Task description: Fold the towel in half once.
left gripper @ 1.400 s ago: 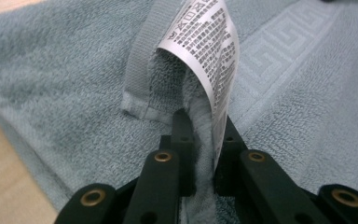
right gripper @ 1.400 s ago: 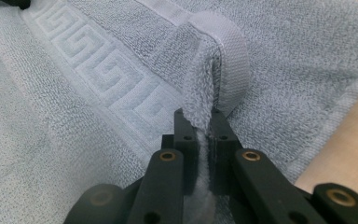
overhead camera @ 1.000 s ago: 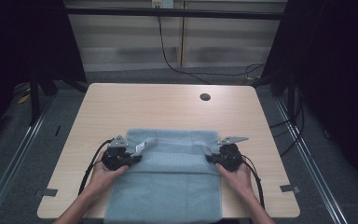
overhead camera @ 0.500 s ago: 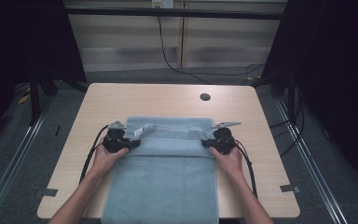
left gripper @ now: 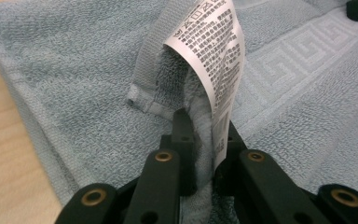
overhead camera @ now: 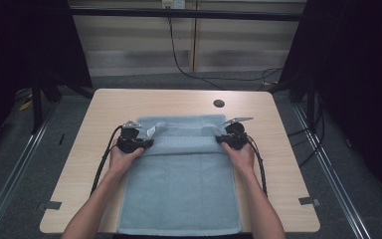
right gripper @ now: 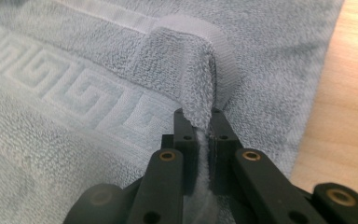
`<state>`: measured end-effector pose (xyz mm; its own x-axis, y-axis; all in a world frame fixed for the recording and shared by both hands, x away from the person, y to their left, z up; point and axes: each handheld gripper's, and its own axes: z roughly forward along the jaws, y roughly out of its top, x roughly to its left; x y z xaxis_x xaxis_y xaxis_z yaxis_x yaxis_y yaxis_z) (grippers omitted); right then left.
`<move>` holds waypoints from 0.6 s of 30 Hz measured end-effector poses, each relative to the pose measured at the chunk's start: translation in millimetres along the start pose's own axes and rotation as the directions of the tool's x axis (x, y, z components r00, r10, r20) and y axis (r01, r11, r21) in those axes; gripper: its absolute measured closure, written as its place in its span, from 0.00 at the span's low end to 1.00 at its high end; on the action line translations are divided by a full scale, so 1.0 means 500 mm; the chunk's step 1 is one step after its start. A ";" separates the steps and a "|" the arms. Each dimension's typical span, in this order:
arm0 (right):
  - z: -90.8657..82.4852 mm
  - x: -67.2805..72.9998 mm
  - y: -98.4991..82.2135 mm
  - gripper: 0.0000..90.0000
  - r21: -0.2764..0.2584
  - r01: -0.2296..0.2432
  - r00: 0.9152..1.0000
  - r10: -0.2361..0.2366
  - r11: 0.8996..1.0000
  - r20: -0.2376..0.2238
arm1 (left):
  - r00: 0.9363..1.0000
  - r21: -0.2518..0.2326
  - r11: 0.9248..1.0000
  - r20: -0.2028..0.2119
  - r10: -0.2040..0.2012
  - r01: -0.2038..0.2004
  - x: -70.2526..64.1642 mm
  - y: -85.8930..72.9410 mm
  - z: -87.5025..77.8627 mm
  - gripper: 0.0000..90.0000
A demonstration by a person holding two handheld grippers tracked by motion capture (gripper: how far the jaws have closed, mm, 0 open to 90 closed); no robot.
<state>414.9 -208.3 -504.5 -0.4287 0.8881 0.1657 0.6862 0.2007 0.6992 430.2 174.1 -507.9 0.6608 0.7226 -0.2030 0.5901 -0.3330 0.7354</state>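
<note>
A pale blue towel [overhead camera: 179,184] is spread over the middle of the light wooden table [overhead camera: 283,174] in the high view, its near edge reaching the lower edge of the frame and its far part folded back on itself so that a doubled band lies across the centre of the picture. The left tool [overhead camera: 138,140] is seen at the left end of that fold, held by the left hand [overhead camera: 123,158]; the right tool [overhead camera: 229,137] is seen at the right end, held by the right hand [overhead camera: 240,155]. Both forearms enter from the bottom of the frame. Black cables are trailed from each tool back along the arms.

In the left gripper view, the left tool [left gripper: 205,135] is closed narrowly on a raised corner of the towel [left gripper: 74,70], and a white care label [left gripper: 214,56] printed with small text is pinched along with the cloth and stands up above the jaws. A woven key-pattern border is seen at the right of the frame, and bare table [left gripper: 4,154] at the lower left.

In the right gripper view, the right tool [right gripper: 200,126] is closed narrowly on the other hemmed corner of the towel [right gripper: 74,154], which is bunched upward between the jaws. The same key-pattern border runs across the left of the frame, and the table [right gripper: 345,93] shows at the right.

A small dark round hole [overhead camera: 219,103] is set in the table near its far edge, well apart from the towel.
</note>
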 end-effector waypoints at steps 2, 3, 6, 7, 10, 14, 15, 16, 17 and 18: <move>0.004 -0.012 0.001 0.94 -0.014 -0.015 1.000 0.015 1.000 -0.012 | 1.000 0.004 1.000 0.000 0.002 -0.002 -0.001 0.004 0.004 0.92; 0.006 -0.015 0.002 0.94 -0.022 -0.021 1.000 0.021 1.000 -0.009 | 1.000 0.004 1.000 0.008 -0.007 0.007 0.001 0.005 0.005 0.91; 0.010 -0.019 0.006 0.94 -0.031 -0.002 1.000 0.002 1.000 0.003 | 0.999 -0.012 0.999 0.033 -0.031 0.031 0.008 0.005 0.010 0.91; 0.013 -0.019 0.007 0.94 -0.039 0.024 1.000 -0.023 0.999 0.020 | 0.998 -0.011 0.999 0.045 -0.046 0.046 0.013 0.007 0.012 0.91; 0.015 -0.020 0.016 0.94 -0.026 0.025 0.999 -0.024 0.999 0.032 | 0.998 0.000 0.999 0.044 -0.051 0.051 0.012 0.014 0.010 0.91; -0.005 -0.026 0.019 0.94 -0.079 -0.013 1.000 0.011 0.997 -0.024 | 0.997 -0.048 0.998 0.059 -0.049 0.051 0.010 0.027 -0.017 0.91; -0.016 -0.025 0.023 0.94 -0.101 -0.016 0.999 0.013 0.995 -0.032 | 0.997 -0.058 0.997 0.063 -0.041 0.045 0.008 0.032 -0.027 0.91; -0.028 -0.024 0.030 0.94 -0.129 -0.016 0.999 0.010 0.992 -0.044 | 0.997 -0.058 0.997 0.063 -0.041 0.045 0.008 0.032 -0.027 0.91; -0.043 -0.023 0.037 0.94 -0.155 -0.019 0.998 0.010 0.988 -0.060 | 0.998 -0.088 0.996 0.064 -0.013 0.019 0.001 0.046 -0.050 0.91; -0.058 -0.022 0.046 0.94 -0.186 -0.018 0.997 0.005 0.982 -0.073 | 0.998 -0.109 0.994 0.064 -0.005 0.012 -0.003 0.054 -0.065 0.91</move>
<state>418.4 -225.5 -469.8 -0.4669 0.8567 0.2190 0.5723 0.1039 0.8134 430.0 183.7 -466.8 0.6864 0.6838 -0.2476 0.5436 -0.2563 0.7992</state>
